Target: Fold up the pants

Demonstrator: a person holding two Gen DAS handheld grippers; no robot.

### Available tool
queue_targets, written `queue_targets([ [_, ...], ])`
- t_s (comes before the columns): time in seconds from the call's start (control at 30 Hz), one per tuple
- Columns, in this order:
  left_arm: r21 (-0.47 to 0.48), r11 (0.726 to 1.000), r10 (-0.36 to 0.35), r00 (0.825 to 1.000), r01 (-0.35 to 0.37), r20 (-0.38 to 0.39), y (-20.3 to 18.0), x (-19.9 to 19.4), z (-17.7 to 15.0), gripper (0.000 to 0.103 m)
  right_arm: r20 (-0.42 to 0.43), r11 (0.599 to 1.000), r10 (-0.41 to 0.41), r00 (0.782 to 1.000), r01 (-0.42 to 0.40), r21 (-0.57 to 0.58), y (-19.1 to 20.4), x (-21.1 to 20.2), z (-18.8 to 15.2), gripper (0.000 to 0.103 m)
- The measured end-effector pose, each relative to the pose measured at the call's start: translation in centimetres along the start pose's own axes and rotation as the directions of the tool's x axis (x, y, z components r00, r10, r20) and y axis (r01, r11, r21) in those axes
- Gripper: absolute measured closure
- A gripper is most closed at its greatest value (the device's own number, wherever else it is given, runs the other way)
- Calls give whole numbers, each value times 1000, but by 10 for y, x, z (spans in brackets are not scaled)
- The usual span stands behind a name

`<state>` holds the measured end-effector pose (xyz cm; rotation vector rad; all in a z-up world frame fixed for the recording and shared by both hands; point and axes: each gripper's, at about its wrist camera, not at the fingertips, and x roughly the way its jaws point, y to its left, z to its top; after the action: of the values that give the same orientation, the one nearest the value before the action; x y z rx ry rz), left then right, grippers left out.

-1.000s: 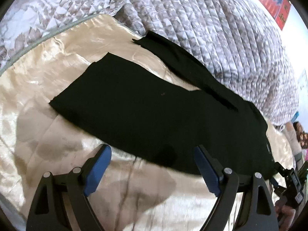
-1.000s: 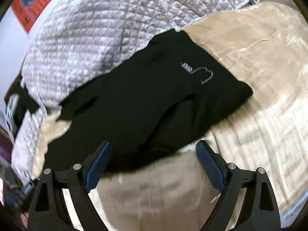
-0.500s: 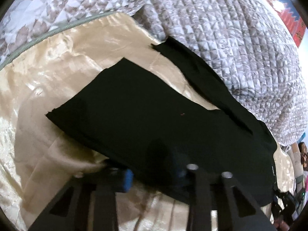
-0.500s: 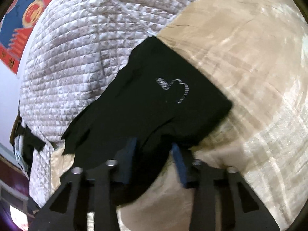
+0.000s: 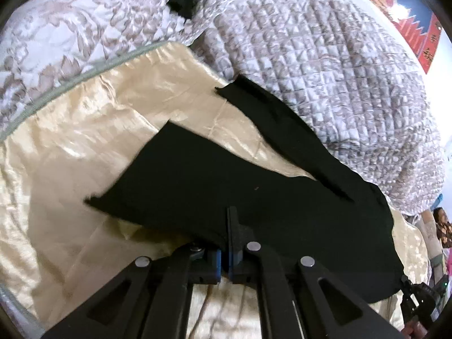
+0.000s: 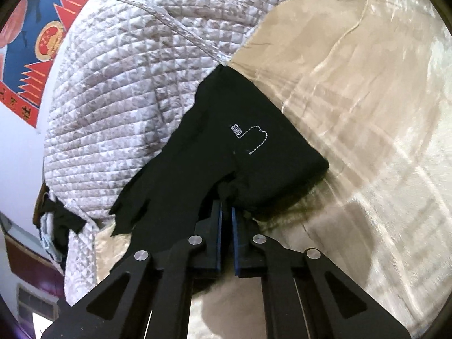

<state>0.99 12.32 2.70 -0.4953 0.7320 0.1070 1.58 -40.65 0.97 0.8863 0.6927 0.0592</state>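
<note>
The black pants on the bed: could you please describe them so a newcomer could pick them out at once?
Find the shiny cream sheet beside the bunched grey quilt. The black pants lie spread across it. Unlike the other dark cloth at the quilt's edges, they carry small white stitching near the waist and are pinched by both grippers.

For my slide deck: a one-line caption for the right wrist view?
Right gripper pinches the black pants near the waist, on a cream satin bedspread.

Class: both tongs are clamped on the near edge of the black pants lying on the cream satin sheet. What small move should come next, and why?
Probably lift both tongs together and carry the near edge toward the far leg. The left tongs and right tongs are shut on the black pants, whose legs lie splayed apart on the cream satin sheet.
</note>
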Motion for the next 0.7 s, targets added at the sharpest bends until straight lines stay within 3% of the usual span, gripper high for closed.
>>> queue_targets([
  [0.27,-3,1000,1,1000,-1,-17,21,-40,-27,99,-35,1000,-1,999,1,-5,-6,-44,-18,99],
  [0.53,7,1000,24,999,-23,-47,27,-46,-50,99,-72,998,-55,996,58,32,-35,-62,-40,99],
  [0.7,22,998,55,996,-54,-66,27,-41,-57,99,-64,996,-93,994,92,-7,-32,-64,-38,99],
])
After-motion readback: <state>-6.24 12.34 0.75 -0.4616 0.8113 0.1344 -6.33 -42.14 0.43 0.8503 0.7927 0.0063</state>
